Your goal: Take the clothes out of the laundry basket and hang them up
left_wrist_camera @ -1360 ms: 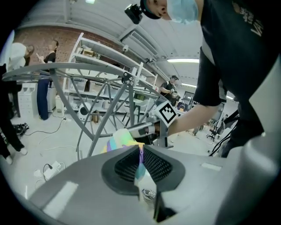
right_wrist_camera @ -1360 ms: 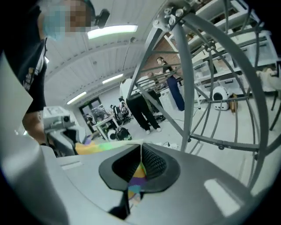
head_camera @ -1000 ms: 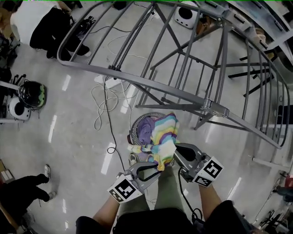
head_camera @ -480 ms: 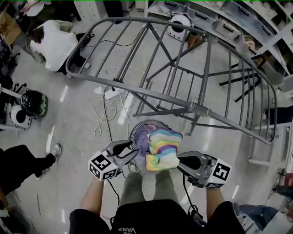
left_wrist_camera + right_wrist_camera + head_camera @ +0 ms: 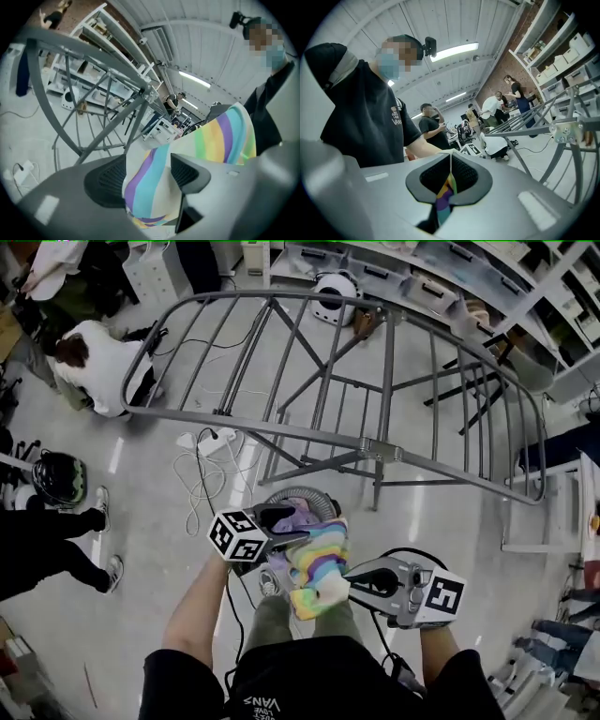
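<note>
A rainbow-striped cloth (image 5: 316,566) hangs between both grippers, above the round grey laundry basket (image 5: 302,495), which holds purple clothes. My right gripper (image 5: 354,579) is shut on one thin edge of the cloth (image 5: 444,202); in the right gripper view the fabric is pinched between the pads (image 5: 451,180). My left gripper (image 5: 298,527) has just been opening its jaws. They stand wide around a fold of the cloth (image 5: 220,136), which runs loosely through the gap (image 5: 151,166). The grey drying rack (image 5: 375,448) spreads out ahead, beyond the basket.
White cables (image 5: 208,470) lie on the floor left of the basket. A person in white crouches at the far left (image 5: 94,371), and someone's legs (image 5: 47,542) reach in from the left edge. Shelving stands behind the rack (image 5: 96,63), with a white device (image 5: 336,287) by it.
The left gripper let go at the cloth's lower edge, swung out left, then came back to its upper left side with wider jaws. The right gripper has lifted the cloth.
</note>
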`<state>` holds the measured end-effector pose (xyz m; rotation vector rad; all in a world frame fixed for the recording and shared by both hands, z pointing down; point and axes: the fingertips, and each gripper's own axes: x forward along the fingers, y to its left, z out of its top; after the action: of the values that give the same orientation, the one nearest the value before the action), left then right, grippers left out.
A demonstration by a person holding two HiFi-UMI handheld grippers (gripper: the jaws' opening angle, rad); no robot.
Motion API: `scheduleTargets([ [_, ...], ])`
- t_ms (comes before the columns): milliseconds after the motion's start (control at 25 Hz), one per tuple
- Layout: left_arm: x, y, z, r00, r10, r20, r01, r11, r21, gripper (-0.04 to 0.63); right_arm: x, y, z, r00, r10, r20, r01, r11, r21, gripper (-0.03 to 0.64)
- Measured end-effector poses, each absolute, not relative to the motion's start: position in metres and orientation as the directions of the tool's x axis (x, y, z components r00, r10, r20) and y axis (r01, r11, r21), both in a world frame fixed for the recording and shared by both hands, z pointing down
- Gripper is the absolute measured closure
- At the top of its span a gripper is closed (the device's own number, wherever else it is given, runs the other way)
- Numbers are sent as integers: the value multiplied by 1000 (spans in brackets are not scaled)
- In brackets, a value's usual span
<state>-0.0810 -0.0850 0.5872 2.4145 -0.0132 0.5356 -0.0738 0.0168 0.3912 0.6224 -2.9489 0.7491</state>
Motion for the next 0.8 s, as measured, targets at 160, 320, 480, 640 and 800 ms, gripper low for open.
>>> scheduleTargets([
  [160, -78, -62, 608, 903, 245, 353, -103, -675, 731, 311, -75, 27, 388, -917, -370, 146, -395, 803, -447, 603],
  [320, -80, -31, 616, 886, 371, 277, -44, -528, 848, 313, -73, 31, 387, -911, -383, 151, -409, 798, -442, 603],
  [480, -84, -12, 607, 881, 430, 198, 42, -487, 873, 430, -75, 29, 392, -906, -386, 172, -422, 797, -431, 603],
  [640, -83, -16, 588, 906, 393, 155, 78, -516, 853, 595, -78, 28, 396, -903, -381, 199, -430, 803, -412, 603],
  [800, -93, -42, 604, 913, 263, 311, -76, -641, 763, 579, -81, 27, 389, -908, -378, 181, -419, 811, -407, 603],
])
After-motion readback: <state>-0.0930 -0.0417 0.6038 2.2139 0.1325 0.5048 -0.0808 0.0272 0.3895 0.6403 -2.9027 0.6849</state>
